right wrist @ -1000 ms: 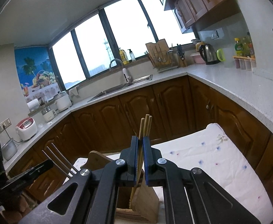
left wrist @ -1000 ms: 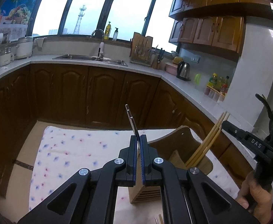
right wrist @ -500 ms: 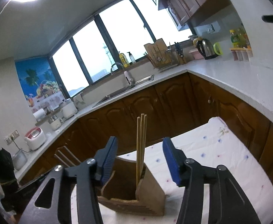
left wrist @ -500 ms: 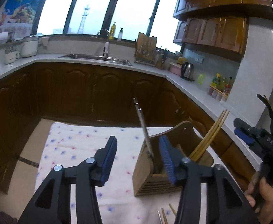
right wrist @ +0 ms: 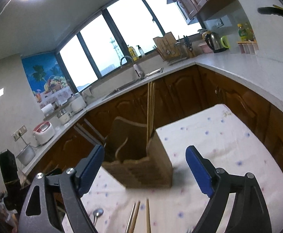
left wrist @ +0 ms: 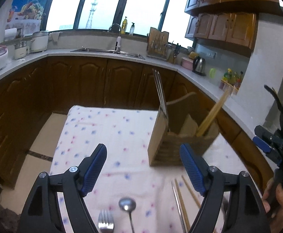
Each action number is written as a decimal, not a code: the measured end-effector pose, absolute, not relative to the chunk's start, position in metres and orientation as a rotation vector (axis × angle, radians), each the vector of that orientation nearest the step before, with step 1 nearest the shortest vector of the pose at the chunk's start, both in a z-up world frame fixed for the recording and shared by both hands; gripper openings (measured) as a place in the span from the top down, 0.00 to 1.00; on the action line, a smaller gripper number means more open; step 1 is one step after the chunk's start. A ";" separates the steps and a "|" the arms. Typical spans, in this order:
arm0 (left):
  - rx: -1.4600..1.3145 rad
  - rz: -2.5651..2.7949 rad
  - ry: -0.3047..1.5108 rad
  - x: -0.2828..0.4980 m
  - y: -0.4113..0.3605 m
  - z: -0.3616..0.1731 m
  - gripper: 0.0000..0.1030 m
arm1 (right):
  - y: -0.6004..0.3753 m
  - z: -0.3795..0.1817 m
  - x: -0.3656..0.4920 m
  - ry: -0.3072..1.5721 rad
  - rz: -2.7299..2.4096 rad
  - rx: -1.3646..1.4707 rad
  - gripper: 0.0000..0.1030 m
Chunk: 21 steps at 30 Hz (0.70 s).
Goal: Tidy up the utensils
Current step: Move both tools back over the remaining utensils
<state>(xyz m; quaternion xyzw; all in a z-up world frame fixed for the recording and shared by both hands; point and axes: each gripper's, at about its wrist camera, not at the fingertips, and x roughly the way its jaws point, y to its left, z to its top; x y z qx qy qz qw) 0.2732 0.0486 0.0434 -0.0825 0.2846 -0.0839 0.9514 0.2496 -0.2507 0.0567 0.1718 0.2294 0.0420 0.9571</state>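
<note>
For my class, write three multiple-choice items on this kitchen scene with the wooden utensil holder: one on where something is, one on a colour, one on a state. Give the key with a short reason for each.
1. Where do the metal chopsticks stand?
A. in the wooden holder
B. flat on the cloth
C. in the sink

2. What colour are the pads on the gripper fingers?
A. red
B. blue
C. yellow

3. What state is the left gripper in?
A. shut on a fork
B. shut on chopsticks
C. open, holding nothing

Key: 1 A, the metal chopsticks rise from the holder's left end, while the wooden chopsticks lean in its right end. 2 B, both wrist views show blue pads. 3 C, its jaws stand wide apart over the floral cloth, with the spoon and fork lying loose below; the right gripper is open too.
</note>
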 end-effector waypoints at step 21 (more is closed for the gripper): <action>-0.199 -0.172 0.682 0.190 0.076 0.033 0.25 | -0.229 0.026 0.155 0.562 0.046 0.310 0.15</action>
